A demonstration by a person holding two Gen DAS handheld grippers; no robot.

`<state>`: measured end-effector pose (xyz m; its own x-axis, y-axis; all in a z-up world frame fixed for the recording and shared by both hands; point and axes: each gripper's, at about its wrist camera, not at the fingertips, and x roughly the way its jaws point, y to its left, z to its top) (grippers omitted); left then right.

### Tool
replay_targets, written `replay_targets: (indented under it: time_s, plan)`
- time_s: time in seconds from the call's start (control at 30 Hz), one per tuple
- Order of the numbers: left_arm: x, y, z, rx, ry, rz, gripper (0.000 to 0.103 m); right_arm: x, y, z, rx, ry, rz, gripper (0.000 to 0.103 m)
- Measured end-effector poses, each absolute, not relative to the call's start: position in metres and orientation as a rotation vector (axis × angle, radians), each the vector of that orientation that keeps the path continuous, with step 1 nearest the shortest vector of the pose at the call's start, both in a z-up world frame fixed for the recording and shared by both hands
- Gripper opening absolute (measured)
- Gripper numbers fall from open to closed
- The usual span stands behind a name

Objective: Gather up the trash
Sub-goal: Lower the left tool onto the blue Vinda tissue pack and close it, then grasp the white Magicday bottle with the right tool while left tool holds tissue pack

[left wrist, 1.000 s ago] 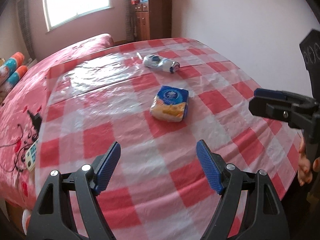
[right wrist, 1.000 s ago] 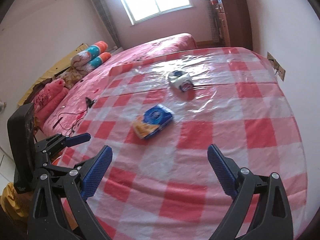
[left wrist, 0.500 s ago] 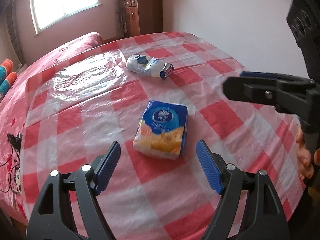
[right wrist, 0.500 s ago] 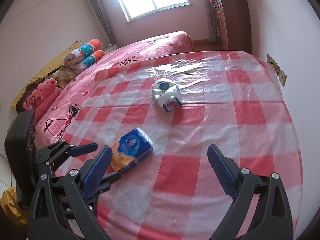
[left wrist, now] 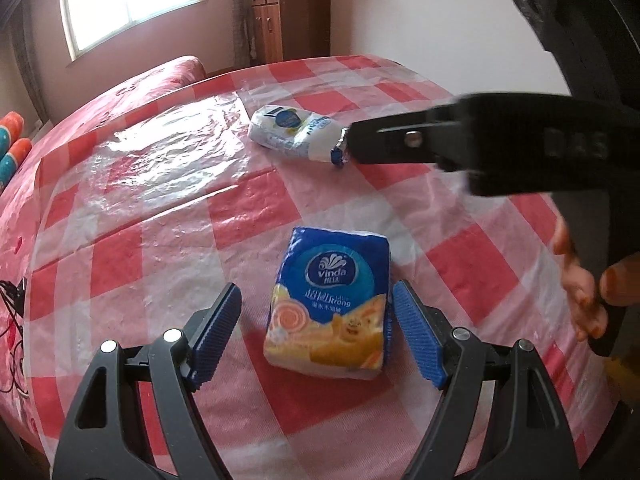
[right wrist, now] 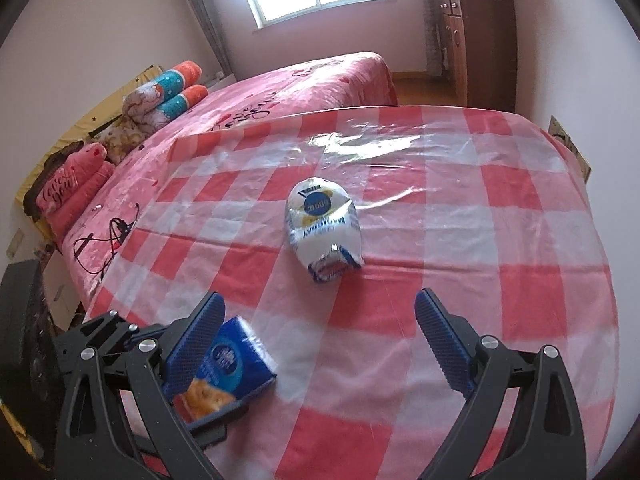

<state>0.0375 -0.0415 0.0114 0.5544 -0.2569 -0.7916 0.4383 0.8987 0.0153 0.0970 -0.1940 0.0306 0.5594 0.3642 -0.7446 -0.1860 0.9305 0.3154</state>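
A blue and orange Vinda tissue pack (left wrist: 330,300) lies flat on the red-and-white checked table cover (left wrist: 160,200). My left gripper (left wrist: 316,332) is open, its blue pads on either side of the pack's near end, the right pad close to its edge. A crumpled white snack wrapper (left wrist: 296,132) lies farther back. In the right wrist view the wrapper (right wrist: 322,228) lies ahead of my open right gripper (right wrist: 320,344), apart from it. The tissue pack (right wrist: 224,372) shows at lower left between the left gripper's fingers (right wrist: 120,336).
A pink bed (right wrist: 300,84) with rolled blankets (right wrist: 172,88) adjoins the table's far side. A wooden cabinet (right wrist: 476,40) stands by the wall at the back right. A cable (right wrist: 108,240) lies on the bed. The right gripper's body (left wrist: 500,144) crosses the left wrist view.
Both grippers have moved forward over the table. The left gripper has come to straddle the tissue pack. The right gripper has drawn closer to the white wrapper.
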Motion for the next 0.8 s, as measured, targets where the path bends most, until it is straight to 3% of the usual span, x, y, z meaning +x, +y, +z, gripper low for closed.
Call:
replay_targets:
  time_s: [0.27, 0.5, 0.8]
  plan:
    - [0.050, -0.035, 0.009, 0.167, 0.883, -0.377, 0.076, 0.131, -0.182, 0.015, 0.165, 0.961, 0.350, 0.095]
    - [0.051, -0.025, 0.011, 0.117, 0.866, -0.333, 0.054, 0.152, -0.172, 0.007, 0.129, 0.971, 0.342, 0.095]
    - [0.052, -0.012, 0.012, 0.038, 0.869, -0.333, 0.047, 0.167, -0.150, 0.000, 0.002, 0.981, 0.308, 0.095]
